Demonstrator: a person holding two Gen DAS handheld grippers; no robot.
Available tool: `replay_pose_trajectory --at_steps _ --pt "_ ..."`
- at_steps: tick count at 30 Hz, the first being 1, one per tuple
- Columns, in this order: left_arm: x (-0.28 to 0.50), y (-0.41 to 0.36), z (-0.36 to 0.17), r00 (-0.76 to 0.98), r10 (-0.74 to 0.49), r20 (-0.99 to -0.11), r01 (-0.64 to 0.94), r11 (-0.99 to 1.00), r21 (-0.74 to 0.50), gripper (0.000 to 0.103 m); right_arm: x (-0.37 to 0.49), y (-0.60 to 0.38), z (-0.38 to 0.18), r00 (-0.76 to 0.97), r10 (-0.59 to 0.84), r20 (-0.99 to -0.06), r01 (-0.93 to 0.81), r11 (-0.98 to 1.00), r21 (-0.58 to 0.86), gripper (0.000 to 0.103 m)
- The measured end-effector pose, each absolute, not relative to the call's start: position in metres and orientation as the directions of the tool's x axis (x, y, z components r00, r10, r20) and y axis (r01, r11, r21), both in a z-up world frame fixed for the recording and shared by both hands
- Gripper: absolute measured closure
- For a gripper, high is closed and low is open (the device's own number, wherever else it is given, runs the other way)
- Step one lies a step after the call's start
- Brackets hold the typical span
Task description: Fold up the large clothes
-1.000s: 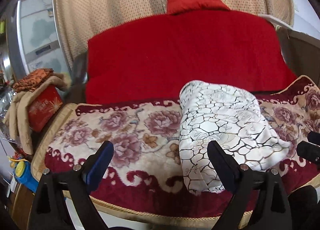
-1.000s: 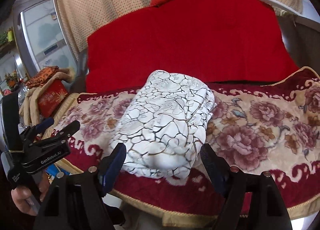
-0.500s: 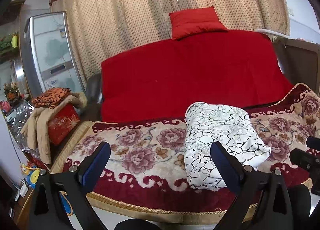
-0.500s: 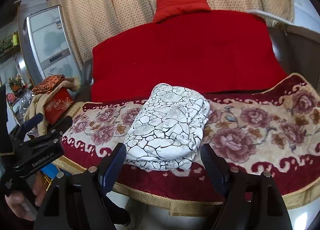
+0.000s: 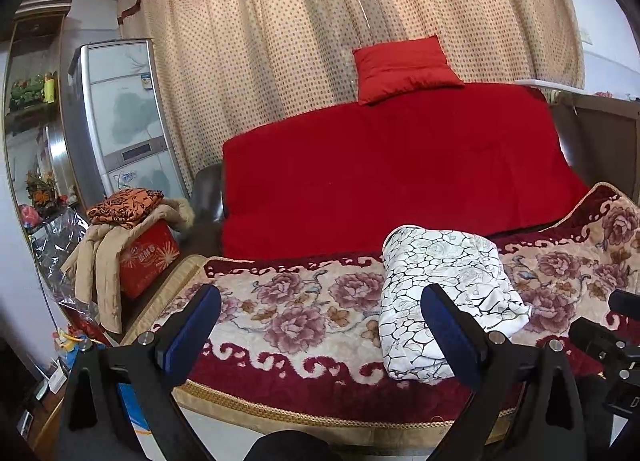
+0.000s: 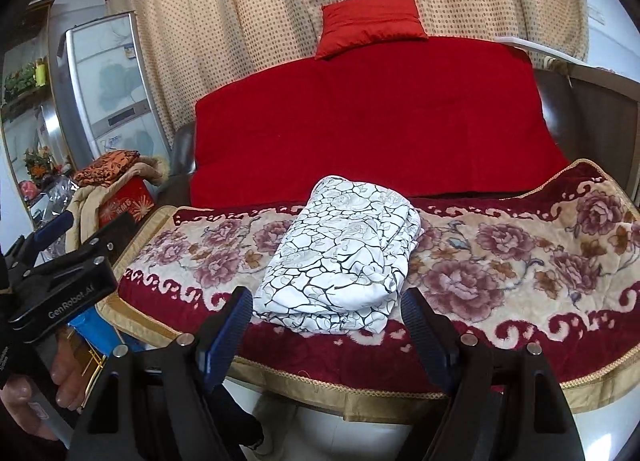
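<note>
A white garment with a dark crackle print [image 5: 444,289] lies folded into a thick bundle on the flowered blanket [image 5: 304,309] over the sofa seat; it also shows in the right wrist view [image 6: 344,257]. My left gripper [image 5: 320,313] is open and empty, back from the seat's front edge and left of the bundle. My right gripper [image 6: 326,317] is open and empty, just short of the bundle's near end. The left gripper's body [image 6: 60,285] shows at the left of the right wrist view, held in a hand.
A red cover [image 5: 396,165] drapes the sofa back with a red cushion [image 5: 404,67] on top. A red box [image 5: 148,257] with a beige coat and an orange cloth stands left of the sofa. A tall cabinet [image 5: 120,117] and dotted curtains [image 5: 320,21] are behind.
Both grippers have pulled back and up from the sofa, so the folded bundle looks smaller and farther. The bundle has not moved. Both grippers stay open.
</note>
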State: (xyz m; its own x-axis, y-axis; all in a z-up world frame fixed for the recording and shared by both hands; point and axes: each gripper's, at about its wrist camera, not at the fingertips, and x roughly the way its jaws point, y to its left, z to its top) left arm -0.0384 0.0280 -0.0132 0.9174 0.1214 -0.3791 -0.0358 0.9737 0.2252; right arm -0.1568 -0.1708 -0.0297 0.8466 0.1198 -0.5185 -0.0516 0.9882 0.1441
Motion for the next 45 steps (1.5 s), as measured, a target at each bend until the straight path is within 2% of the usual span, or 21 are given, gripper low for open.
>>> replay_pose_trajectory --at_steps 21,45 --pt "-0.073 0.046 0.018 0.943 0.133 -0.306 -0.078 0.980 0.186 0.003 -0.184 -0.161 0.003 0.890 0.111 -0.442 -0.056 0.989 0.135 0.023" --pt "-0.099 0.048 0.038 0.960 0.117 -0.253 -0.076 0.984 0.163 0.001 -0.206 -0.157 0.017 0.911 0.114 -0.396 -0.066 0.989 0.133 0.023"
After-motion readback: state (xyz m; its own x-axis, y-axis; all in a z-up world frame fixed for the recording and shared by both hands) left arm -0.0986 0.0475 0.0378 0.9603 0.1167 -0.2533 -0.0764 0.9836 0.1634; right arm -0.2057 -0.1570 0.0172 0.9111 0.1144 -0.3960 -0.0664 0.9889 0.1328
